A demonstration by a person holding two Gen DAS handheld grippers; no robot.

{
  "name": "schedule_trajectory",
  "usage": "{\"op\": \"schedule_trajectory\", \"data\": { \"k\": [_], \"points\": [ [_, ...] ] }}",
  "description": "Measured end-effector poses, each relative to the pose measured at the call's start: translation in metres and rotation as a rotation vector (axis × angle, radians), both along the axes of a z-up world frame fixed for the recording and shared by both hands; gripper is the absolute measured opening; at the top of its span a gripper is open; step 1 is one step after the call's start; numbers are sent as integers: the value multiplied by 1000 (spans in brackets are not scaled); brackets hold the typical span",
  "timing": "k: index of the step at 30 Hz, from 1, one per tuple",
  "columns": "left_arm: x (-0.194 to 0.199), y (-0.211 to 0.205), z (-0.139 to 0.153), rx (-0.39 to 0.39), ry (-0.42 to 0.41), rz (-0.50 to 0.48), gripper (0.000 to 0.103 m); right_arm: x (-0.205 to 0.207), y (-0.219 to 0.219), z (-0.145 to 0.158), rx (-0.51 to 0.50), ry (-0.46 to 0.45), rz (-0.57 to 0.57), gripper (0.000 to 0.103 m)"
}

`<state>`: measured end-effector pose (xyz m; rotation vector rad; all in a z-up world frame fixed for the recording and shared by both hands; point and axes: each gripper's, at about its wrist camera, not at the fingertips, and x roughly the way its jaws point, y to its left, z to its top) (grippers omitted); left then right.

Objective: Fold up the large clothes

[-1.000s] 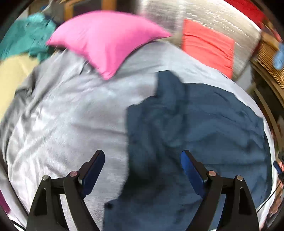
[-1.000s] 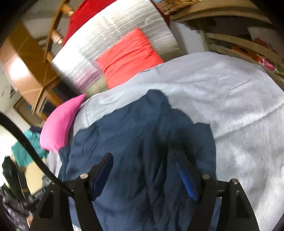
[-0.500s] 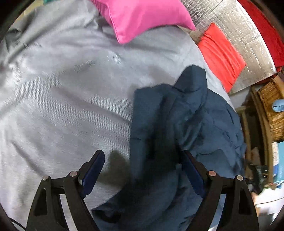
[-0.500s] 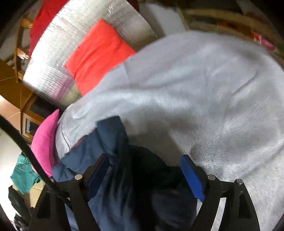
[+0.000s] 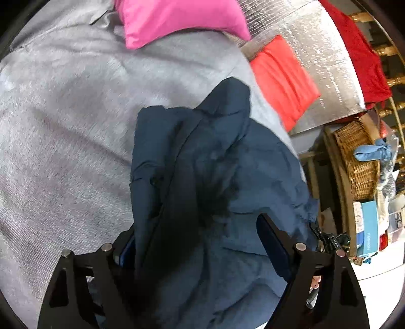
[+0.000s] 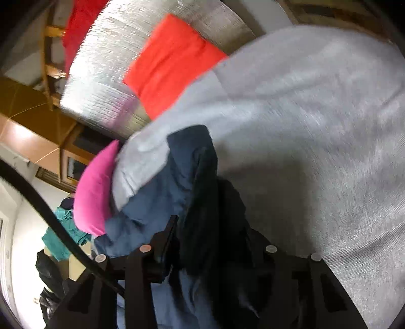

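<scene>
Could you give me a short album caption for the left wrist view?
Navy garment bunched between the left hand-held gripper fingers, over a grey bedspread with pink pillow.

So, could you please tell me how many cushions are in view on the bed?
2: a pink cushion at the far end of the grey bed cover, and a red cushion against the silver headboard. Others may be hidden.

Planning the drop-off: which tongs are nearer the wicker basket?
Right, probably. From the left tongs the basket lies off right, and the right tongs, gripping the jacket, show on that side.
</scene>
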<state>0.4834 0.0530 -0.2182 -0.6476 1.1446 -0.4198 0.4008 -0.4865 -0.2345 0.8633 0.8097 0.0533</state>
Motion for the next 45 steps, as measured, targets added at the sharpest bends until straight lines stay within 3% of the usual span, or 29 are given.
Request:
{"op": "schedule_trajectory", "data": {
  "k": [3, 5, 7, 10, 15, 19, 22, 27, 30, 33, 36, 42, 45],
  "points": [
    [3, -2, -7, 38, 32, 18, 86, 4, 7, -8, -81, 64, -27, 50],
    [5, -4, -18, 102, 89, 21, 86, 5, 6, -22, -50, 113, -50, 56],
    [5, -4, -26, 105, 130, 17, 86, 1, 5, -14, -52, 106, -68, 57],
    [-2, 2, -16, 104, 119, 14, 86, -17, 5, 9, -84, 74, -79, 78],
    [-16, 14, -3, 85, 100, 10, 86, -63, -6, 21, -70, 59, -102, 80],
    [-31, 17, -5, 85, 108, -37, 86, -100, -9, 5, 14, 93, -92, 80],
    [-42, 17, -3, 99, 78, -69, 86, -120, -8, -6, 20, 118, -98, 80],
    [-59, 12, -4, 107, 28, -110, 88, -120, 4, -32, 134, 151, -46, 85],
    [-59, 3, -6, 126, 31, -123, 88, -111, 21, -38, 109, 139, -24, 92],
    [-57, 10, -9, 112, 59, -106, 88, -102, 38, -36, 111, 94, 8, 93],
    [-57, 26, -18, 91, 98, -70, 88, -93, 53, -34, 19, 91, 13, 92],
    [-50, 21, -18, 110, 93, -28, 88, -85, 63, -26, -87, 95, -16, 73],
    [-48, 13, -15, 115, 82, -15, 86, -84, 73, -9, -201, 54, -11, 65]
  ]
}}
